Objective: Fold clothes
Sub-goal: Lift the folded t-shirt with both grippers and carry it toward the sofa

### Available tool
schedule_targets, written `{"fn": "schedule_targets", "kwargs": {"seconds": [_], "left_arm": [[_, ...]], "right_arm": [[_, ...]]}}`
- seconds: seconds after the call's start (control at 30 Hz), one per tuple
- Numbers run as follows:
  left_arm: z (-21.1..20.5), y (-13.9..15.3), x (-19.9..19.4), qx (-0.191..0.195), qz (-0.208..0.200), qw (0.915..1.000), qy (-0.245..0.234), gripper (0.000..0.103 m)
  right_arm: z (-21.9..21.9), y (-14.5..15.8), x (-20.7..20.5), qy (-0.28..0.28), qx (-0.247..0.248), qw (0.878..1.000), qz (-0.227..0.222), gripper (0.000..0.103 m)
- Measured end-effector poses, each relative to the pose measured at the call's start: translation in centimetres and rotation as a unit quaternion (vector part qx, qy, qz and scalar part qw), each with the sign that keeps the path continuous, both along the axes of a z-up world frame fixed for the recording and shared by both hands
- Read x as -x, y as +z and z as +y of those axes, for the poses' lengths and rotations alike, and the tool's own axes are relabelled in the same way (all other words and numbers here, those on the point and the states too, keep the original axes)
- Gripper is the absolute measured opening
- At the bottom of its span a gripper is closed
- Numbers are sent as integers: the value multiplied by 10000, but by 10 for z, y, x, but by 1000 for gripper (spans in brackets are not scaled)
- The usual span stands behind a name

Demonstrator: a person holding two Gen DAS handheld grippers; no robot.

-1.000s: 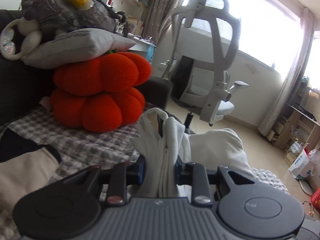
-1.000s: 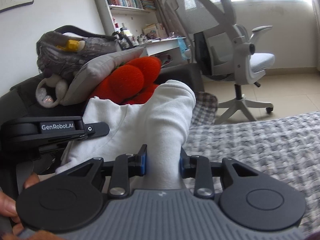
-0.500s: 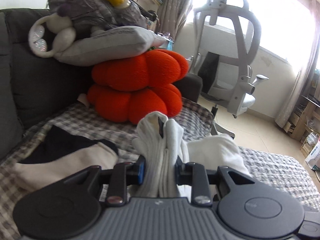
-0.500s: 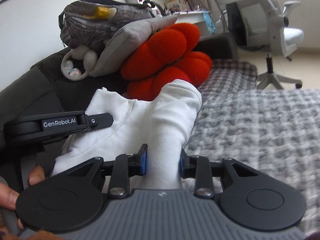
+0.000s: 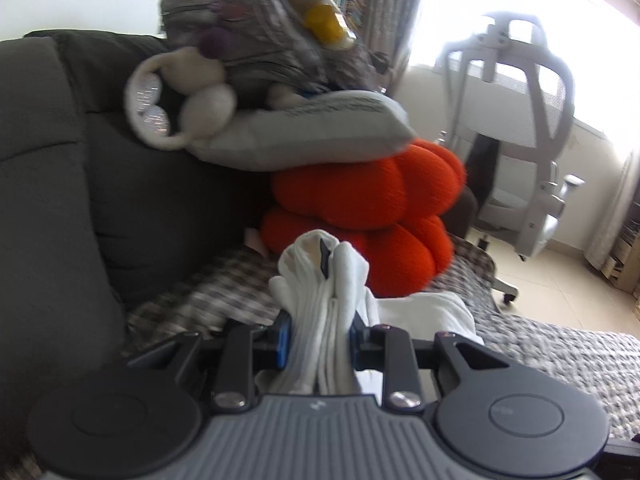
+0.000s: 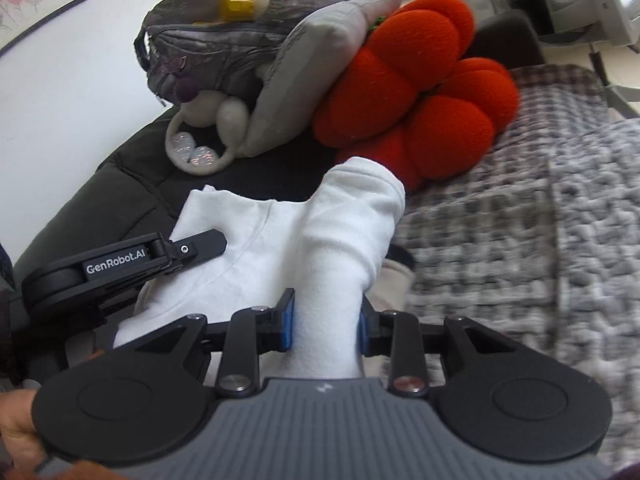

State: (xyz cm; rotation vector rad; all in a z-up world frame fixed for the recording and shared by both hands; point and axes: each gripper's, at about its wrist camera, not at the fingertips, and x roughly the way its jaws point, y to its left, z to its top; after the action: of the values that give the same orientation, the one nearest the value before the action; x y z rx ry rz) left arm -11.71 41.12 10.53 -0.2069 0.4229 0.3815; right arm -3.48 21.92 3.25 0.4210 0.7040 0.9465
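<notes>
Both grippers are clamped down on bunched white fabric right now. The left gripper [image 5: 320, 344] has its blue pads squeezing a gathered wad that sticks up between the fingers. The right gripper [image 6: 326, 324] pinches a thicker fold the same way. From the right wrist view the left gripper [image 6: 120, 268] sits just beside it, and a hand [image 6: 18, 420] shows at the bottom left edge.

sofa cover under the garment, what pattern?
Grey-and-white check on the sofa cover; it shows best in the right wrist view.
</notes>
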Motion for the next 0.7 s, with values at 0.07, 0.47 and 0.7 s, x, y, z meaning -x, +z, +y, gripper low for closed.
{"fn": "schedule_targets", "kwargs": {"seconds": [0.07,0.47,0.7], "left_arm": [[10,0,2,-88,-25,9999,45,27],[50,-30,-9,-189,-385,9990,139,27],[77,-53,-21,120,-327,9993,115,27]], "right_arm": [[8,-1,1,49,-31,10000,14,33],[44,-23,-8,-166,-147,9995,223,33],[54,-40,-16,-279,-203,9985,419,33]]}}
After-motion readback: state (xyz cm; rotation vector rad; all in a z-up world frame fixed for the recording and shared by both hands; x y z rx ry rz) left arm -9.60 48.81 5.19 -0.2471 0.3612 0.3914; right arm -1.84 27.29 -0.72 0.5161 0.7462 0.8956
